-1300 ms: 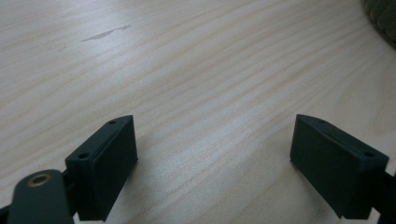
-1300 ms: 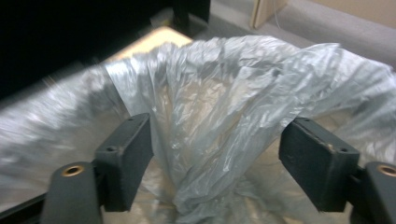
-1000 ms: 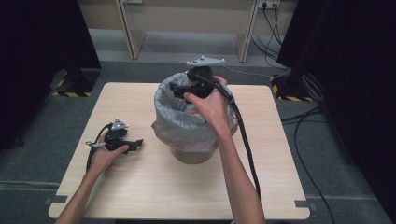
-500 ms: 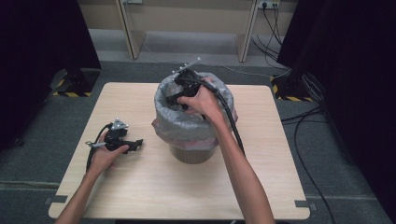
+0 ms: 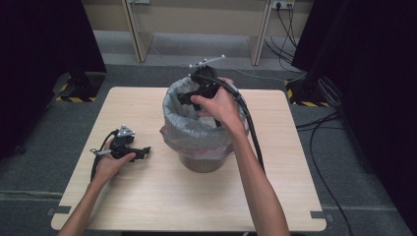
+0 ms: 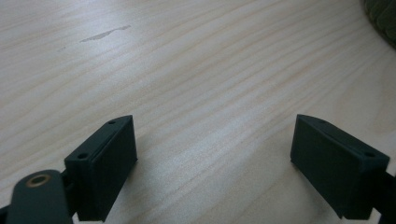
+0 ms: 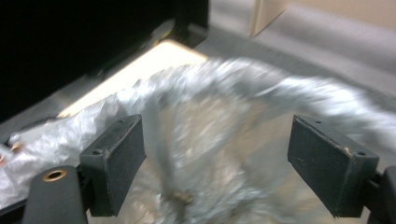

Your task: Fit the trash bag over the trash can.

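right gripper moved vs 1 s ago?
Yes. In the high view the right gripper has swung from the bin's right rim toward its far-left rim, and points down into the liner. Jaws open.

A lined bin (image 5: 199,142) stands at the middle of the table (image 5: 147,206) in front of me. My left gripper (image 5: 129,150) rests on the tabletop to the bin's left, well apart from it. My right gripper (image 5: 199,91) is over the bin's far rim.
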Tool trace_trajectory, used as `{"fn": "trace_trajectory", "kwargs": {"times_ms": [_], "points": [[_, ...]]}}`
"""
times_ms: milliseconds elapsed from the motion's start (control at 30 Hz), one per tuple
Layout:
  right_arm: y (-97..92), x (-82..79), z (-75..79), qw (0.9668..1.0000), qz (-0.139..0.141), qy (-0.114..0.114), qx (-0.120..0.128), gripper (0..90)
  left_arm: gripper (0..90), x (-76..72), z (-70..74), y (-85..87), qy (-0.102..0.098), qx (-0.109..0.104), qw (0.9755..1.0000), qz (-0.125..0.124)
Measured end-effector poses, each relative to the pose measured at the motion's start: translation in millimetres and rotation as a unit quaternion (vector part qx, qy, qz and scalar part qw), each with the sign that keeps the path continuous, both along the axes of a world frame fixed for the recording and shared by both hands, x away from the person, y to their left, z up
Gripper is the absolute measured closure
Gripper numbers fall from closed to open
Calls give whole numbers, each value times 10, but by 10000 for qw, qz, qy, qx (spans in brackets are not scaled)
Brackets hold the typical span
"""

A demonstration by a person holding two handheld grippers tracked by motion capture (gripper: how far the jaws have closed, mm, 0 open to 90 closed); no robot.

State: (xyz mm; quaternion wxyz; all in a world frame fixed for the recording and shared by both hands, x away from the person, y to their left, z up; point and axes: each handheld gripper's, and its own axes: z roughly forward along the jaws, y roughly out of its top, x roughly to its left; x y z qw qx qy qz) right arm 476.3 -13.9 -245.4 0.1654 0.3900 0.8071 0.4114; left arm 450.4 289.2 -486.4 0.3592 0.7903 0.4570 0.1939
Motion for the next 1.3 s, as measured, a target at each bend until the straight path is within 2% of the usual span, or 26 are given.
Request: {"fn": "trace_trajectory", "kwargs": {"times_ms": [33, 67, 100, 133, 267, 300, 333, 400, 467, 500, 533, 567, 600, 633, 667, 733, 833, 867, 900, 1000, 1033, 1067, 1100, 1133, 1233, 1300], "points": [[-30, -21, 30, 9999, -100, -126, 2, 196, 135, 0, 0, 0, -1, 0, 10000, 0], [-55, -26, 42, 9993, -215, -271, -148, 202, 135, 0, 0, 0, 0, 0, 10000, 0], [-84, -2, 25, 9976, -419, -323, -445, 209, 135, 0, 0, 0, -1, 0, 10000, 0], [-104, 35, -18, 9962, -572, -268, -600, 212, 135, 0, 0, 0, -1, 2, 10000, -1], [-167, 195, -269, 9950, -698, 360, -623, 256, 135, 0, 0, 0, 2, -4, 10000, -1], [-173, 229, -343, 9941, -742, 450, -655, 312, 135, -1, -1, 0, -1, -3, 10000, 1], [-164, 256, -397, 9923, -776, 548, -800, 322, 135, -1, 0, 0, -3, 3, 10000, -6], [-107, 282, -432, 9893, -679, 671, -1104, 275, 136, -1, 0, 0, -4, 1, 10000, -11], [-79, 319, -493, 9849, -634, 889, -1342, 275, 136, -2, 0, 1, -3, 2, 10000, -16], [-67, 354, -549, 9814, -618, 1120, -1434, 274, 136, -2, 0, 1, -3, 3, 10000, -17], [-57, 375, -582, 9788, -602, 1245, -1512, 280, 136, -2, 0, 1, -3, 1, 10000, -16], [-33, 397, -622, 9739, -582, 1422, -1671, 271, 136, -1, 0, 1, -2, 0, 10000, -17], [-19, 404, -633, 9718, -536, 1452, -1777, 259, 136, -1, 0, 2, -2, 0, 10000, -17], [-14, 402, -621, 9721, -513, 1416, -1800, 252, 136, -1, 0, 2, -1, -4, 10000, -19], [-17, 387, -584, 9741, -523, 1324, -1759, 250, 136, 0, 0, 3, 0, -6, 10000, -24], [-31, 301, -449, 9828, -462, 1012, -1471, 250, 135, 2, -1, 3, -6, -11, 10000, -28], [-3, 142, -244, 9910, -216, 539, -1204, 242, 134, 2, 0, 3, -1, -3, 10000, -32], [21, 63, -157, 9932, -161, 284, -1114, 241, 134, 2, 0, 3, -2, -1, 10000, -33], [35, 19, -120, 9948, -100, 76, -1012, 250, 134, 2, 0, 3, -1, 0, 10000, -33], [105, -88, -55, 9957, 222, -155, -881, 248, 134, 2, 0, 3, 0, -1, 10000, -33], [136, -114, -73, 9957, 391, -209, -820, 265, 134, 2, 0, 3, 0, -2, 10000, -33], [175, -131, -115, 9955, 494, -123, -799, 266, 134, 2, 0, 4, 0, -3, 10000, -34], [230, -142, -179, 9940, 581, -13, -922, 256, 134, 2, 0, 4, 1, -2, 10000, -33], [318, -137, -295, 9907, 654, 198, -1177, 325, 134, 2, 0, 4, -2, -2, 10000, -33], [441, -88, -485, 9835, 453, 331, -1722, 313, 134, 2, 0, 4, -1, -1, 10000, -34], [494, -88, -576, 9732, 455, 645, -2160, 348, 134, 3, -2, 4, -6, -10, 10000, -36]]}}
